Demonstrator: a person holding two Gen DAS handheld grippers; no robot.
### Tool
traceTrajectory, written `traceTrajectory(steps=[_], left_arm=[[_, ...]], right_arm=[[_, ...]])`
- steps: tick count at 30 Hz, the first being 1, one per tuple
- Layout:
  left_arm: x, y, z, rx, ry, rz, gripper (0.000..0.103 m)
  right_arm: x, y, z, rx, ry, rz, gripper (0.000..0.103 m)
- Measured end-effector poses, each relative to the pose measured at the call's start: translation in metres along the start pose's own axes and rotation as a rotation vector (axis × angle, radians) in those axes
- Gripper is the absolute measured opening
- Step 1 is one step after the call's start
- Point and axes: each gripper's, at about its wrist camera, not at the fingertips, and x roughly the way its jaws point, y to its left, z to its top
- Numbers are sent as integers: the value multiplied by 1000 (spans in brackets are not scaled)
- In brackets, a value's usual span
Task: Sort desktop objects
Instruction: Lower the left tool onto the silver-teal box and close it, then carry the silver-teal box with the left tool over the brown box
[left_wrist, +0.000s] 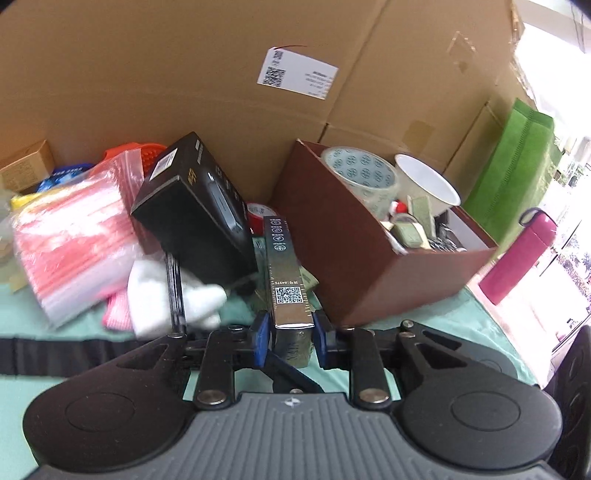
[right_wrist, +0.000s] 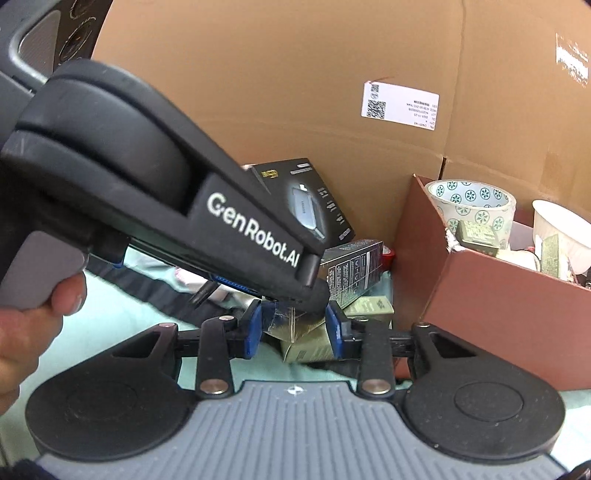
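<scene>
My left gripper (left_wrist: 291, 332) is clamped on a slim glossy carton (left_wrist: 286, 280), square-ended, QR-printed. My right gripper (right_wrist: 293, 330) pinches a dull olive carton (right_wrist: 306, 341) on the mint tablecloth (left_wrist: 92, 328). One brown open box (left_wrist: 354, 254) alongside holds one patterned tape roll (left_wrist: 364, 173) and one white cup (left_wrist: 426, 182); corrugated cardboard wall behind

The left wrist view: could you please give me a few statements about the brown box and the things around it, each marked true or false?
1. The left gripper has a slim box with a QR code between its jaws. True.
2. The patterned tape roll lies on the cloth outside the brown box. False: it sits inside the brown box.
3. A white cup is in the brown box beside the tape roll. True.
4. The pink bottle stands inside the brown box. False: it stands outside it, to its right.
</scene>
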Motion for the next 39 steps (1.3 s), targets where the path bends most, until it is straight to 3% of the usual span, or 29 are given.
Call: traceTrajectory(steps=[8,14,17,18,19,20,21,25,34,39], left_arm=[[-47,-29,-55,-19,-16,0,27],[-71,-39,-94,-80,44,-9,27],[-76,-37,-108,-89,72,-2,27],[-78,-35,-112,-98,72,7,33],[-80,-33,-112,-110,67,19,43],[-82,-31,-111,-120,56,30,48],[-84,-28,-109,-127,40,39,53],[-87,-23,-97,-132,6,50,54],[-71,-35,-78,-39,23,15,54],[-62,-38,-71,3,22,8,54]], right_arm=[[-59,22,-23,-103,12,63,35],[-107,38,-48,-174,41,112,36],[-122,37,-60,-134,73,170,37],[-124,35,-63,-117,78,176,40],[-126,34,-64,-96,79,173,45],[-126,31,-63,-71,79,170,55],[-125,29,-62,-40,78,168,59],[-132,25,-61,64,64,208,60],[-116,18,-58,161,86,150,60],[-112,20,-56,131,87,158,58]])
